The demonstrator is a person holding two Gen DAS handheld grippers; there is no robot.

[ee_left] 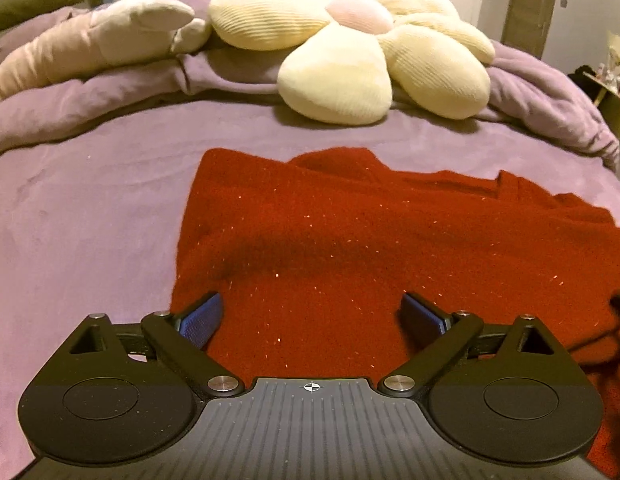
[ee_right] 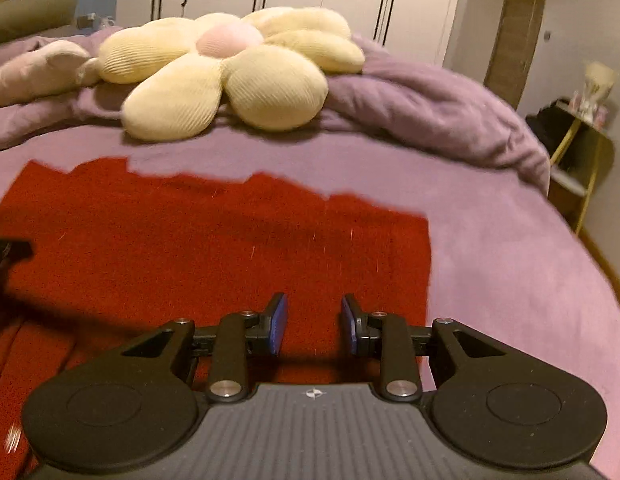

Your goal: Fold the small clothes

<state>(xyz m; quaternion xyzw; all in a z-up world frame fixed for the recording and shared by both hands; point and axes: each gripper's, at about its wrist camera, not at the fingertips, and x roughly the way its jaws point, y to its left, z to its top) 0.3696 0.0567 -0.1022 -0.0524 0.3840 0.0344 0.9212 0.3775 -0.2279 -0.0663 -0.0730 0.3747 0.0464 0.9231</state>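
Red garment: a red knit piece with tiny light flecks lies spread flat on my bed, its far edge uneven and rumpled; its left side edge shows in my left view and its right side edge in my right view.
Where it lies: toward the near edge of the bed, with bare purple cover on either side and beyond it.
My left claw: spread wide, both blue pads clear of each other, nothing between them but the red knit seen below; the left pad sits just inside the garment's left edge.
Left claw contact: I cannot tell whether the tips touch the cloth.
My right claw: narrow but not closed, a clear gap between the blue pads, nothing gripped.
Right claw and garment: it hangs over the garment's near right part, the right side edge just beyond the right pad; this view is blurred.
Other claw in sight: a dark part at the left edge of my right view, over the red cloth.
Farther up the bed: a cream flower-shaped cushion with a pink centre rests on the rumpled purple duvet, well apart from the garment.
Beside it: a pale long plush toward the far left corner.
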